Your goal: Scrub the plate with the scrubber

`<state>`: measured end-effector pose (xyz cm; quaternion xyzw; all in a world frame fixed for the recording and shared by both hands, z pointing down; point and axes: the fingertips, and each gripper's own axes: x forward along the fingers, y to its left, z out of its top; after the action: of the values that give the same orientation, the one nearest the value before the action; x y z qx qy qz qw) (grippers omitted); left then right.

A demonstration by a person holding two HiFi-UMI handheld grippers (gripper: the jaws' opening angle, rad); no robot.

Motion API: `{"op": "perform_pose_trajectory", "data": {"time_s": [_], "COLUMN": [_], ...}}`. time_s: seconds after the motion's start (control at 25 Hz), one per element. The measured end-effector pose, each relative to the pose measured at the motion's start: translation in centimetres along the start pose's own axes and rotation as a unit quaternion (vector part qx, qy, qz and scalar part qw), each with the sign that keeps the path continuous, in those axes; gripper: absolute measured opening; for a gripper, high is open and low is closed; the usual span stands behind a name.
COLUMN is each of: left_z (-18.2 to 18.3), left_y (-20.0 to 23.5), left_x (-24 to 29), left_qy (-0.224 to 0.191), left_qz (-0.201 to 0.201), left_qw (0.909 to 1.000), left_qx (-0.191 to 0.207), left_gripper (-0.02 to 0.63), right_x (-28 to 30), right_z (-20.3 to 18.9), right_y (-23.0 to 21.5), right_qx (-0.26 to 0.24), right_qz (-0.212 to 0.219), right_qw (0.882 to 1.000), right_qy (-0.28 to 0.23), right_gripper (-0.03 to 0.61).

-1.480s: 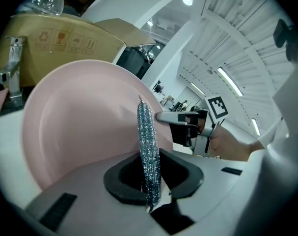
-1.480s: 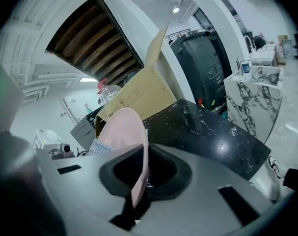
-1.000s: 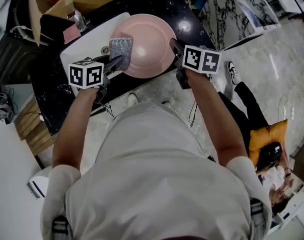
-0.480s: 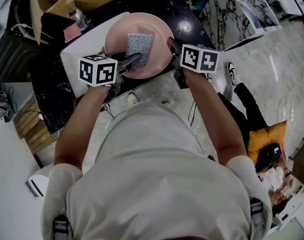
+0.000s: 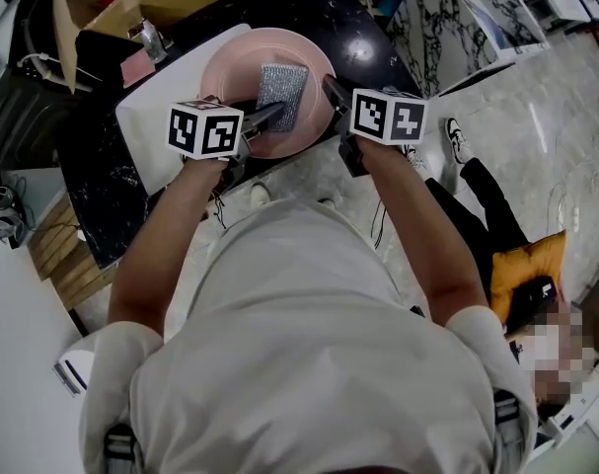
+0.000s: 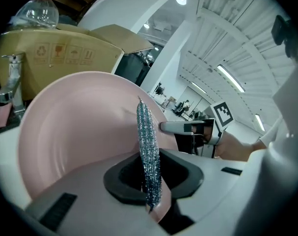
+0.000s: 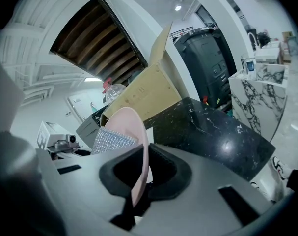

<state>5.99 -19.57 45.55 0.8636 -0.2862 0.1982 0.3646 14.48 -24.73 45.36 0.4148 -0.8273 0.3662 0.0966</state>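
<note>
**Operator:** What has changed over the last second?

**Technician:** The scrubber (image 5: 282,95) has moved across the plate (image 5: 230,72), from the plate's left rim to just right of its centre. It lies flat on the plate's face. Judgement: a scrub stroke is in progress and coverage is still partial.

**Operator:** Gripper states?

**Technician:** The left gripper (image 5: 267,117) is clamped on the scrubber's near edge and reaches in over the plate's near rim. The right gripper (image 5: 331,89) is clamped on the plate's right rim and steadies it.
</note>
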Motion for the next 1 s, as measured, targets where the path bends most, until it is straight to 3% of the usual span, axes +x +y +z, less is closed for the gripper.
{"op": "perform_pose_trajectory", "data": {"time_s": [0.64,1.0], "left_z": [0.0,3.0], "left_y": [7.1,2.7], "left_x": [-6.0,-3.7], "left_qy": [-0.026,-0.047], "left_qz": [0.086,0.017], "left_qw": [0.9956,0.9987], "left_qx": [-0.027,-0.011], "left_gripper": [0.069,0.067], "right_x": [0.3,0.7], "right_z": [0.1,0.4], "right_y": [-0.8,-0.6], "right_qx": [0.003,0.001], "right_qz": [-0.005,-0.002], "right_qw": [1.0,1.0], "right_qy": [0.006,0.008], "right_gripper": [0.026,0.025]}}
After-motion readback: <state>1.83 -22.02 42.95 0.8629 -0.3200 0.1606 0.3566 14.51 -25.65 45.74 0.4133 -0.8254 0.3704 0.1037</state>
